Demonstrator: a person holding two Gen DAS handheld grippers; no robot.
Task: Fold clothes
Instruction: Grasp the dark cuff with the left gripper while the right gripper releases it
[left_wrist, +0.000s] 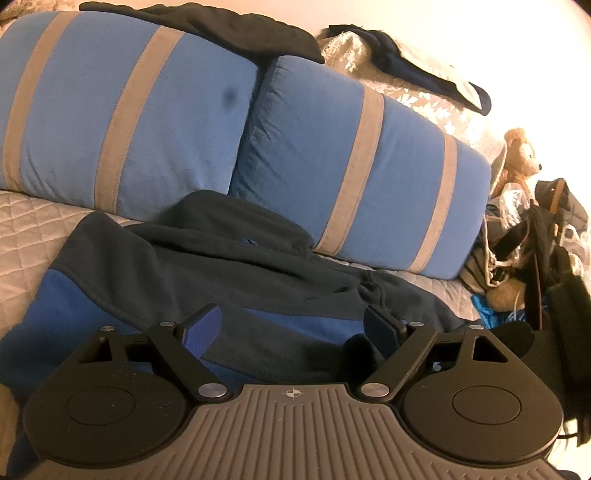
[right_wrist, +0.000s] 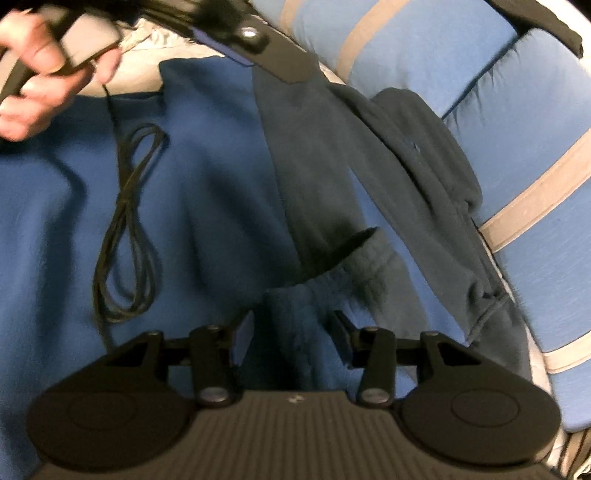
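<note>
Garment: we see the blue-and-navy fleece hoodie (left_wrist: 207, 280) spread on the quilted bed (left_wrist: 26, 229) against striped blue pillows (left_wrist: 122, 110) | left gripper (left_wrist: 291, 328): fingers apart, empty, above fleece | right gripper (right_wrist: 291, 332): fingers apart astride a raised fold, not clamped | risk: thin black looped cord (right_wrist: 129, 229) on the fleece gets folded in; thick fold slips.

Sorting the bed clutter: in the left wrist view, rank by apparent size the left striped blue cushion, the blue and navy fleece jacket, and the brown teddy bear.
1. Left striped blue cushion and blue and navy fleece jacket: alike, the jacket partly hidden.
2. Brown teddy bear: smallest.
</note>
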